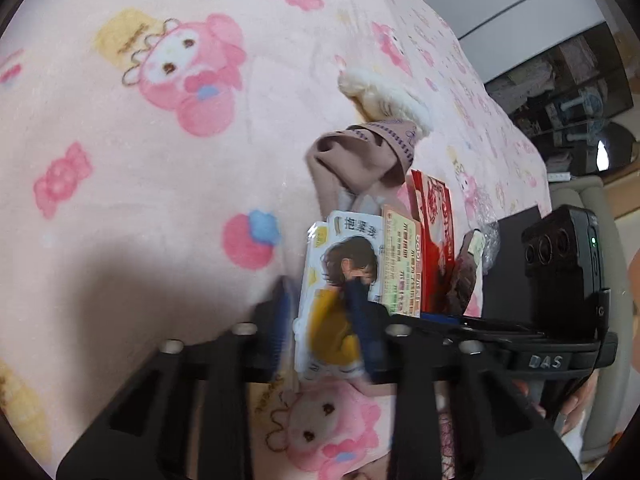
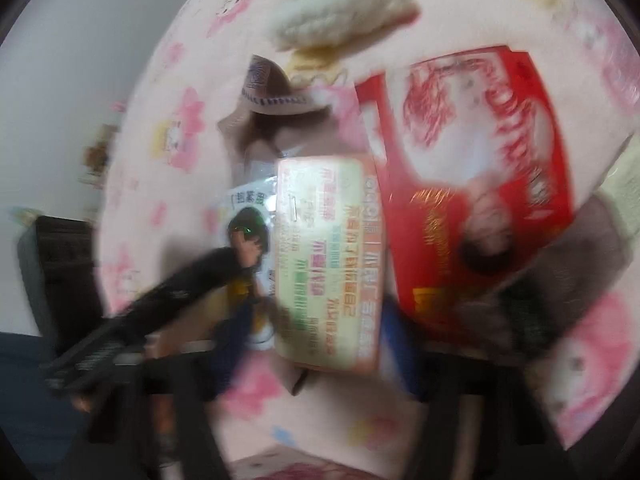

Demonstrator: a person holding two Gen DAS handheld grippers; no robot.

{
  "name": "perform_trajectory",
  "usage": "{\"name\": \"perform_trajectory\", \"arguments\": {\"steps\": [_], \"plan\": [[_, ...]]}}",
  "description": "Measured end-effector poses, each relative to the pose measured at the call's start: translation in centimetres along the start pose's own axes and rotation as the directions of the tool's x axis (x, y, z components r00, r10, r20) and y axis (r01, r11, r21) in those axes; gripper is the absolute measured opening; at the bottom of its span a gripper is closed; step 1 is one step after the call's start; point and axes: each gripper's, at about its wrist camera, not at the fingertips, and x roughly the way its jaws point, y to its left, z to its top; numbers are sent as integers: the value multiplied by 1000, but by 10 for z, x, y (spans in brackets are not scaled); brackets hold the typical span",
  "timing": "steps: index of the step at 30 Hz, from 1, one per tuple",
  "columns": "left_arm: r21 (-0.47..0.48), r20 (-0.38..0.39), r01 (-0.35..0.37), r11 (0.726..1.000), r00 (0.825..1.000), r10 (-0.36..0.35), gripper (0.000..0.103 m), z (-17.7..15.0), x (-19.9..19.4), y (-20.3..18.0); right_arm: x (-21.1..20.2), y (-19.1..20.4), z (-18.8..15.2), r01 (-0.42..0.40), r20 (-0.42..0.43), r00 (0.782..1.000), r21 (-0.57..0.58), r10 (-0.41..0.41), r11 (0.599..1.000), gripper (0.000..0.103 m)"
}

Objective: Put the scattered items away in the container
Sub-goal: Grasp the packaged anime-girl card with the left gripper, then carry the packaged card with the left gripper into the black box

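Observation:
Several flat snack packets lie overlapped on a pink cartoon blanket (image 1: 132,208). My left gripper (image 1: 324,320) is shut on the white packet (image 1: 340,264) printed with a figure in yellow; both blue pads touch its edges. In the blurred right wrist view, the orange-and-green packet (image 2: 328,264) lies between the blue fingers of my right gripper (image 2: 318,336), with a gap showing on the left side. The left tool's black finger (image 2: 216,268) rests on the white packet (image 2: 252,216). A red packet (image 2: 480,160) lies to the right. No container is clearly in view.
A mauve sock (image 1: 360,152) and a cream fluffy sock (image 1: 384,100) lie just beyond the packets. A brown packet (image 1: 464,272) and clear wrapper (image 1: 486,216) sit right of the red packet (image 1: 436,216). The right tool's camera housing (image 1: 560,256) crowds that side. Shelves (image 1: 560,80) stand past the bed edge.

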Motion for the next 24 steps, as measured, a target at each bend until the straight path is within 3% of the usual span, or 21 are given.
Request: {"name": "perform_trajectory", "arguments": {"steps": [3,4,7,11,18,24], "plan": [[25,38,-39,999,999,38,8,-5,-14,-5,-6,4,-6,-8,29,1000,-9,8,1000,26],[25,44,-32,999,999,31,7,-7,-19,-4,-10,5,-9,-21,40,999,-10,22,1000,20],[34,68,-27,999,997,24,6,-14,-36,-9,-19,1,-4,-55,82,995,-24,57,998,15],[90,106,-40,995,994,30,6,-21,-61,-32,-49,24,-24,-19,152,988,-85,32,996,14],[191,127,40,981,990,-65,6,-33,-92,-83,-94,40,-49,41,281,960,-115,-7,993,14],[288,54,81,954,993,-101,6,-45,-69,-149,-165,-18,-93,109,355,931,-48,-85,993,14]]}}
